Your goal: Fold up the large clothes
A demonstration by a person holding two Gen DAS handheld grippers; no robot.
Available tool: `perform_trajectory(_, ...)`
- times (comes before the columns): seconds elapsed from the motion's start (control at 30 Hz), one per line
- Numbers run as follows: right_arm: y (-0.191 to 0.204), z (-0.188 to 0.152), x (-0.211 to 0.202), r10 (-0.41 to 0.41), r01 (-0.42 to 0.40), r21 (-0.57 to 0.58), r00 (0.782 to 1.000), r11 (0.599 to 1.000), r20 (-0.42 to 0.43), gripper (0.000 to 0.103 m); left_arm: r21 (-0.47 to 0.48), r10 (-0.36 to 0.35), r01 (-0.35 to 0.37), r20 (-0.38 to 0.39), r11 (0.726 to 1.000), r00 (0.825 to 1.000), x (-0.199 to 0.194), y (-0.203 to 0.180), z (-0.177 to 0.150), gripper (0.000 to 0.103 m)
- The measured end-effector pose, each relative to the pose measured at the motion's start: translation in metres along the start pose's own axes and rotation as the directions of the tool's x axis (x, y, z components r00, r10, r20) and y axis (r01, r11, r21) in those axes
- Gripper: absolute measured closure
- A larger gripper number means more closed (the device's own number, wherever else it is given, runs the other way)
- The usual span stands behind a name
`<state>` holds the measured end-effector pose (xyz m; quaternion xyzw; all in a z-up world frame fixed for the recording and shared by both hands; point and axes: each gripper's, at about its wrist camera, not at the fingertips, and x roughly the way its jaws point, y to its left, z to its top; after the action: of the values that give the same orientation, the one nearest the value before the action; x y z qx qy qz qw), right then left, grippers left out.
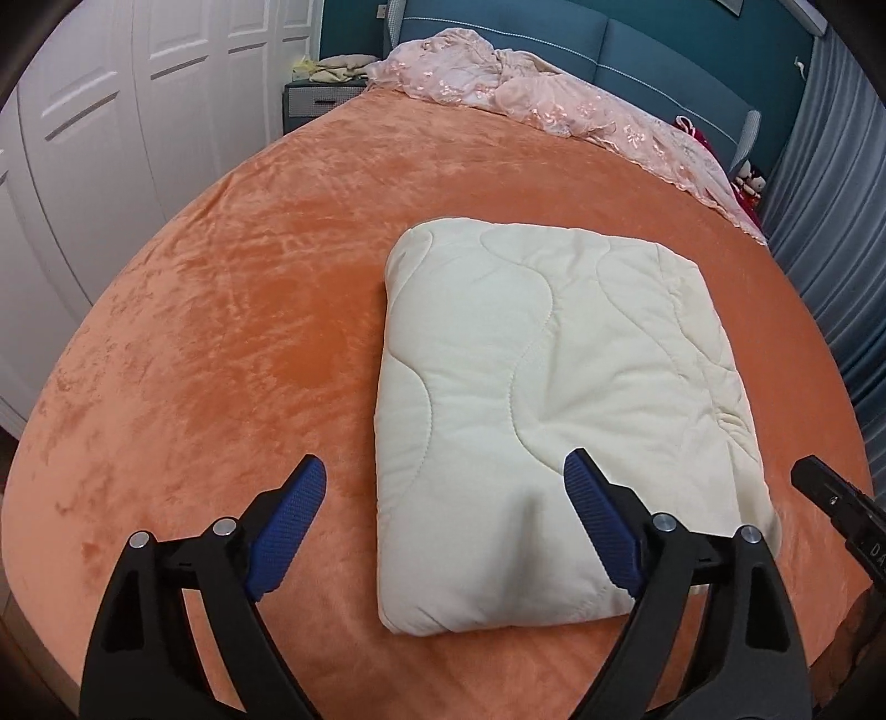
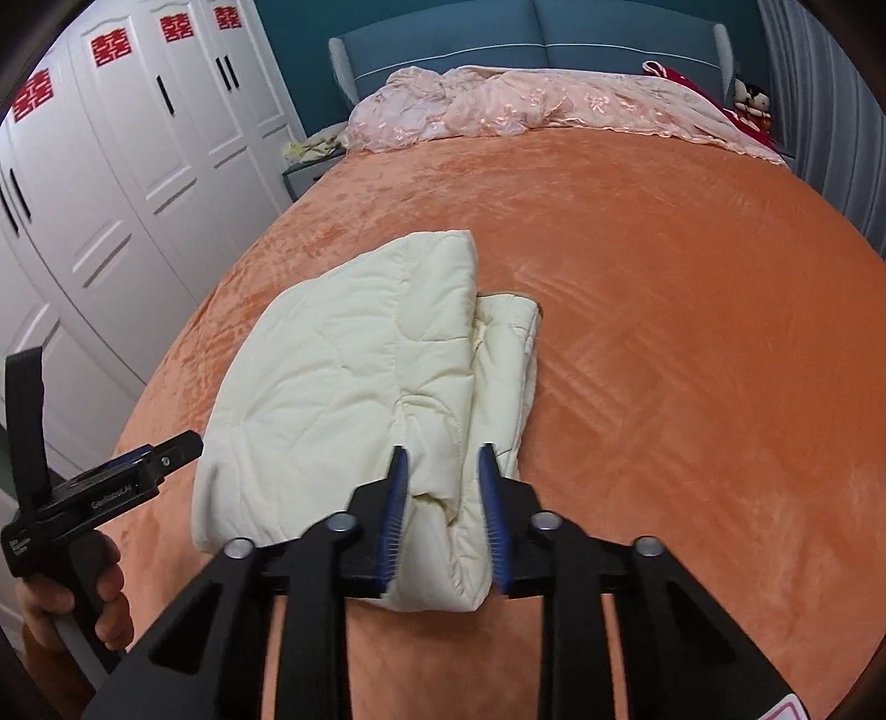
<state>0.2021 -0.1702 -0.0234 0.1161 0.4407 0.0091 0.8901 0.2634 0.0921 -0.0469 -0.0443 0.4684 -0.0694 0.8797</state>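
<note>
Folded cream quilt (image 1: 559, 399) flat on the orange bed cover (image 1: 221, 332), both claws at its near edge

Left wrist view: left claw (image 1: 443, 482) spread wide and released, one blue pad (image 1: 288, 526) over bare bed cover, the other over the quilt's near edge, nothing pinched between them; tip of the right claw (image 1: 830, 493) just beside the quilt's right side; rumpled pink lace spread (image 1: 531, 88) heaped by the blue headboard (image 1: 637, 33), well apart from the quilt. Right wrist view: right claw (image 2: 442, 459) clenched on the quilt's (image 2: 343, 360) thick near corner, a bulge of padding pressed between the two blue pads (image 2: 394, 498); left claw (image 2: 166, 448) gaping beside the quilt's left edge, gripped by a hand (image 2: 83, 587); white wardrobe doors (image 2: 138, 166) behind
</note>
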Motion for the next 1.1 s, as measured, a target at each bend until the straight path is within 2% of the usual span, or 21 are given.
perform_trajectory(0.03, 0.005, 0.003, 0.003, 0.0, 0.0, -0.014, 1.0, 1.0, -0.009, 0.098, -0.002, 0.007, -0.007, -0.012, 1.0, 1.0, 0.0, -0.004, 0.001, 0.018)
perform_trajectory(0.07, 0.011, 0.006, 0.006, -0.007, 0.007, -0.032, 1.0, 0.999, -0.018, 0.102, -0.003, 0.019, -0.019, -0.024, 1.0, 1.0, 0.001, -0.01, 0.002, 0.018)
perform_trajectory(0.17, 0.019, 0.009, 0.018, -0.05, 0.046, -0.076, 0.998, 0.996, -0.047, 0.103, 0.002, 0.049, -0.049, -0.05, 0.999, 0.998, 0.005, -0.02, 0.001, 0.02)
perform_trajectory(0.33, 0.019, 0.003, 0.045, -0.12, 0.113, -0.086, 0.989, 0.99, -0.089, 0.103, 0.004, 0.074, -0.074, -0.108, 0.997, 0.991, 0.028, -0.028, 0.001, 0.032)
perform_trajectory(0.43, 0.012, -0.002, 0.065, -0.136, 0.127, -0.075, 0.982, 0.989, -0.131, 0.103, 0.007, 0.083, -0.083, -0.13, 0.997, 0.988, 0.04, -0.031, -0.002, 0.032)
perform_trajectory(0.6, -0.004, -0.015, 0.094, -0.116, 0.109, -0.041, 0.973, 0.993, -0.199, 0.103, 0.022, 0.114, -0.112, -0.14, 0.993, 0.984, 0.057, -0.034, -0.007, 0.028)
perform_trajectory(0.73, -0.017, -0.022, 0.109, -0.081, 0.086, 0.014, 0.973, 0.996, -0.218, 0.103, 0.057, 0.142, -0.136, -0.128, 0.989, 0.982, 0.066, -0.04, -0.011, 0.025)
perform_trajectory(0.83, -0.018, -0.024, 0.112, -0.077, 0.081, 0.013, 0.974, 0.997, -0.212, 0.103, 0.05, 0.144, -0.139, -0.124, 0.989, 0.982, 0.071, -0.038, -0.013, 0.023)
perform_trajectory(1.0, -0.011, -0.024, 0.112, -0.11, 0.1, -0.056, 0.974, 0.993, -0.198, 0.103, 0.045, 0.141, -0.137, -0.119, 0.99, 0.983, 0.077, -0.037, -0.012, 0.02)
perform_trajectory(1.07, -0.011, -0.014, 0.099, -0.105, 0.097, -0.048, 0.974, 0.994, -0.203, 0.103, 0.028, 0.094, -0.091, -0.123, 0.995, 0.988, 0.067, -0.033, -0.004, 0.024)
perform_trajectory(1.1, -0.013, -0.005, 0.087, -0.09, 0.088, -0.022, 0.98, 0.996, -0.175, 0.103, 0.026, 0.071, -0.068, -0.108, 0.997, 0.992, 0.058, -0.03, 0.004, 0.031)
